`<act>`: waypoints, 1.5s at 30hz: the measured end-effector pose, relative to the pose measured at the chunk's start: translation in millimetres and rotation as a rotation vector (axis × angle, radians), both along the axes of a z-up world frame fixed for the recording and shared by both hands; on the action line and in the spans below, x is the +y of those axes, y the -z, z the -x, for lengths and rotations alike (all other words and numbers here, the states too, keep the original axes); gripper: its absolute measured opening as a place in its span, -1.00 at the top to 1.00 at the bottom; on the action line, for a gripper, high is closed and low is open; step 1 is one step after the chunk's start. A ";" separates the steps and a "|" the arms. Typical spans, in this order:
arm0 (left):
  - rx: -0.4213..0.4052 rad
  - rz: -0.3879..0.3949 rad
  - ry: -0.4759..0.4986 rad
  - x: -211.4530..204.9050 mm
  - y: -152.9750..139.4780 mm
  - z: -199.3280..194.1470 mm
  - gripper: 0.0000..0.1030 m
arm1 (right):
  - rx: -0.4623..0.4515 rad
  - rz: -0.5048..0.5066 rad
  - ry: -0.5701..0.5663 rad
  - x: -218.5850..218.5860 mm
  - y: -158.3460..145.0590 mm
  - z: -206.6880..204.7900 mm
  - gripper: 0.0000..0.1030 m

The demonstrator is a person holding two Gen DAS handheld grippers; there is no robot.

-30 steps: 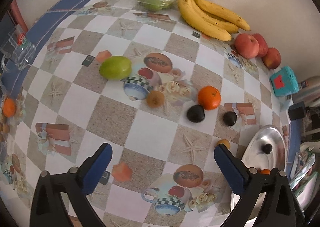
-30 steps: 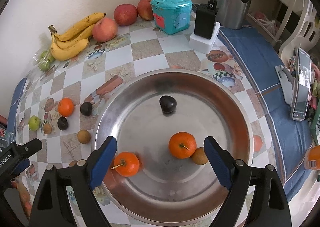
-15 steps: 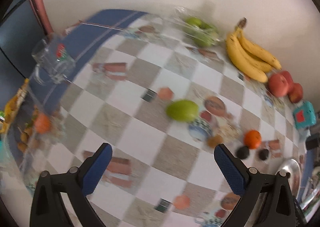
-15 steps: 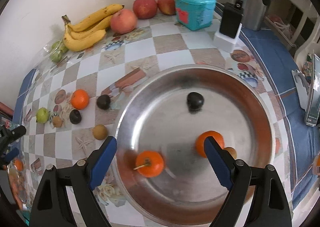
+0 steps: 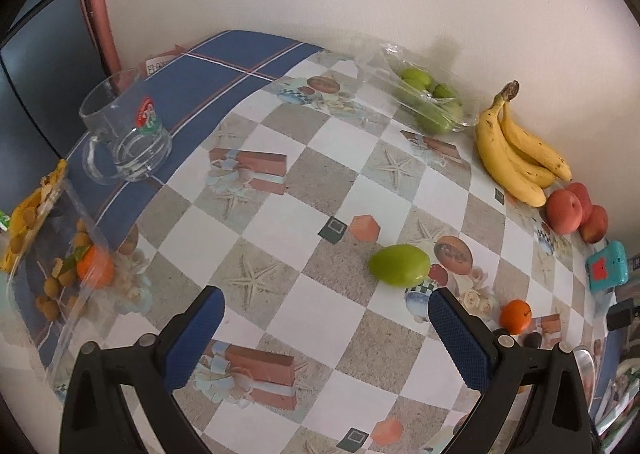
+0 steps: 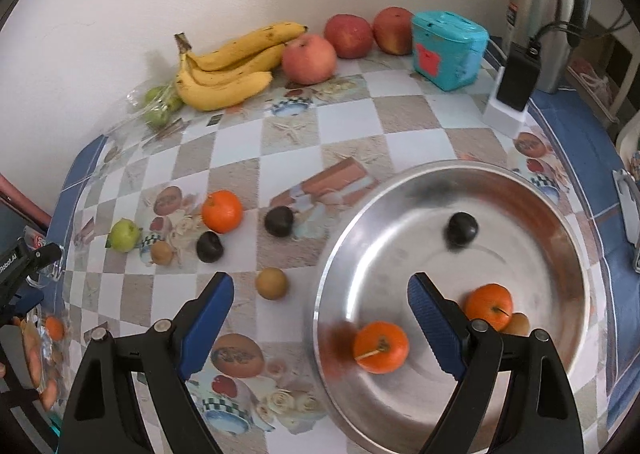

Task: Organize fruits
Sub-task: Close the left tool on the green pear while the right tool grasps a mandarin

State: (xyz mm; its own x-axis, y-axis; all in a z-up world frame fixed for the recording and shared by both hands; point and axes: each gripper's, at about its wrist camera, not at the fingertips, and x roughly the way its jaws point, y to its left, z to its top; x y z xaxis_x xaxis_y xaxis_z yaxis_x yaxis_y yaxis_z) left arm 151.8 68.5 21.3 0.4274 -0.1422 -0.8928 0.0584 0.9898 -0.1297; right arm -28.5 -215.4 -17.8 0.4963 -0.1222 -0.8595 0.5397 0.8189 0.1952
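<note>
Fruit scattered over checked bench (image 6: 352, 126), part already in steel tray (image 6: 560, 222). Inside tray: two oranges (image 6: 381, 346), one dark plum (image 6: 462, 229), one small brown fruit at near rim, half hidden behind tool finger. Just left of tray on bench: brown fruit (image 6: 271, 283), two dark plums (image 6: 279, 221), orange (image 6: 222, 211), another small brown fruit (image 6: 161, 252), green fruit (image 6: 125, 235). Behind tray against wall: bananas (image 6: 232, 66), three apples (image 6: 309, 59), bagged green fruit (image 6: 160, 106), teal box (image 6: 448, 48). Right tool (image 6: 320, 318) jaws wide apart, nothing between, straddling left rim of tray. Left tool (image 5: 326, 334) likewise spread and empty, far left of tray, over bare bench just short of green fruit (image 5: 399, 265); glass mug (image 5: 128, 130) further left.
</note>
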 end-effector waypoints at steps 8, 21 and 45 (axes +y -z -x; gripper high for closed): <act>-0.002 0.029 0.070 -14.6 3.0 -3.4 -1.00 | -0.043 0.074 -0.098 20.1 -6.6 -21.5 -0.73; 0.059 -0.007 0.101 -47.8 24.1 -20.0 -1.00 | -0.083 0.044 -0.171 29.4 -7.1 -54.1 -0.73; 0.182 0.000 0.120 -75.9 77.6 -63.1 -0.70 | 0.015 0.077 -0.243 35.0 28.5 -126.6 -0.57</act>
State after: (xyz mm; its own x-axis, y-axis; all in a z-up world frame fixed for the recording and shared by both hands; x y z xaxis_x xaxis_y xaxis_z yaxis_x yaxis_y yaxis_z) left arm 214.9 -7.4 -56.3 0.2388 -0.1825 -0.9538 0.1515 0.9772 -0.1491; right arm 98.1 -180.4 -46.4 0.5063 -0.0658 -0.8599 0.3271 0.9372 0.1209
